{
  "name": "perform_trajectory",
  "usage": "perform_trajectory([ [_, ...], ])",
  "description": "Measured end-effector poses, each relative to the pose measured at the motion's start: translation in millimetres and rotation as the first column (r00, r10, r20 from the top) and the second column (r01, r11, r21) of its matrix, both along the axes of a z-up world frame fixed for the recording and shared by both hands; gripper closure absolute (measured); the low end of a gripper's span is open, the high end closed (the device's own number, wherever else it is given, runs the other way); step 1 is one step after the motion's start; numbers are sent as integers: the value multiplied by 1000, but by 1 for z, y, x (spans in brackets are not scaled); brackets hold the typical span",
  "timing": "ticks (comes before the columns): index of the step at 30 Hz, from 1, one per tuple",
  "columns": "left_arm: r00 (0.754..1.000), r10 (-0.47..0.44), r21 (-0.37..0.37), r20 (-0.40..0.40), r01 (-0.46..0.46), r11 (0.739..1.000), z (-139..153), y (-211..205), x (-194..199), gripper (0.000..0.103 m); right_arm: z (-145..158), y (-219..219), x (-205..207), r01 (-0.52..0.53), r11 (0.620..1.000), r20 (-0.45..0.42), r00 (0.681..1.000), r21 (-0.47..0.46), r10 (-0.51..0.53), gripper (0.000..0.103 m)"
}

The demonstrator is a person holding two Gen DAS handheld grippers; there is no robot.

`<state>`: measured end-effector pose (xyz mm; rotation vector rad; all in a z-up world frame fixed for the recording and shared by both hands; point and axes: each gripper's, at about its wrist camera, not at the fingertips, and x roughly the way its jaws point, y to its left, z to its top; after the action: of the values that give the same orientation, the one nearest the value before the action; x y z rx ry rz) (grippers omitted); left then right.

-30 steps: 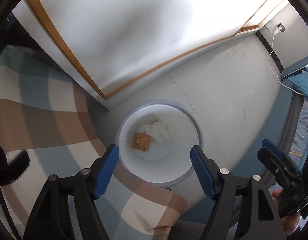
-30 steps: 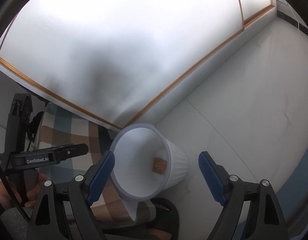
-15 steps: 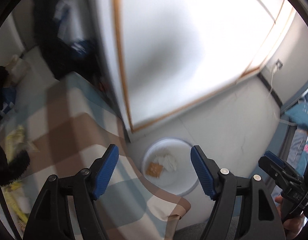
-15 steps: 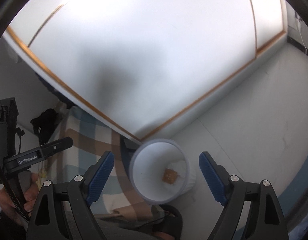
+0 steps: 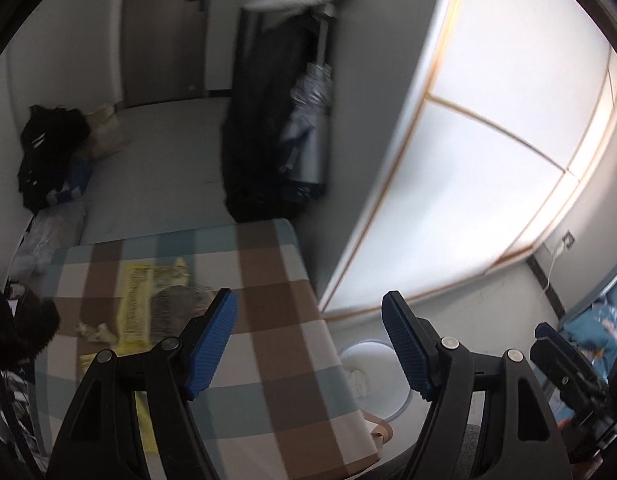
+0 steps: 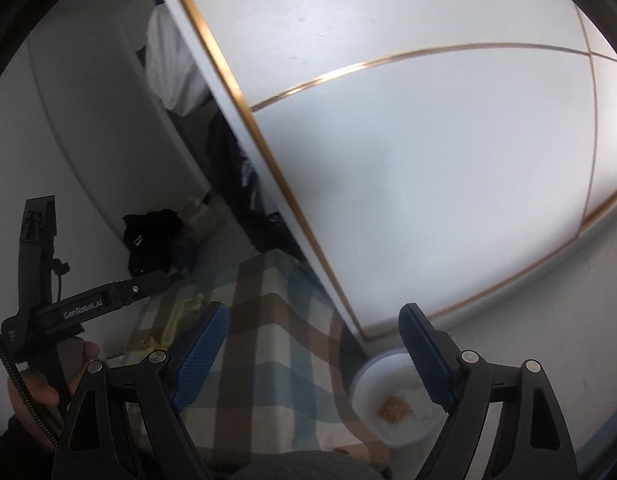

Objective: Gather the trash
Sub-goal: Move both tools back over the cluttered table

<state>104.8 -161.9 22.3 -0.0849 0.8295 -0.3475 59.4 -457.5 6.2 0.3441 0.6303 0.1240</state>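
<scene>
Though both jaws spread empty, white bin (image 6: 392,408) half-hidden behind checked cloth (image 5: 276,320) (wrapper (image 5: 144,304) blurred).

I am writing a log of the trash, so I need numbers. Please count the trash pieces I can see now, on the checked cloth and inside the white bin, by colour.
Yellow, on the checked cloth: 2, a large wrapper and a small scrap.
Brown, in the white bin: 1, a square piece.
White, in the bin: 1, crumpled tissue.
Total: 4.
</scene>
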Motion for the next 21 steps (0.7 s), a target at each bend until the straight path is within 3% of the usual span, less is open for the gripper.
perform_trajectory([
  [4,997,68,-31,37,-67,997,13,42,-12,31,17,37,-2,-65,998,51,997,-25,66,16],
  [6,994,101,-32,45,-100,994,15,62,-14,25,23,57,-3,-97,995,77,992,-7,97,16],
  [13,973,214,-22,85,-213,977,12,140,-29,19,20,144,1,-222,973,56,973,-55,225,16],
  [21,949,310,-24,63,-309,951,-15,214,-31,15,-8,216,11,-318,943,-33,948,-99,317,16],
])
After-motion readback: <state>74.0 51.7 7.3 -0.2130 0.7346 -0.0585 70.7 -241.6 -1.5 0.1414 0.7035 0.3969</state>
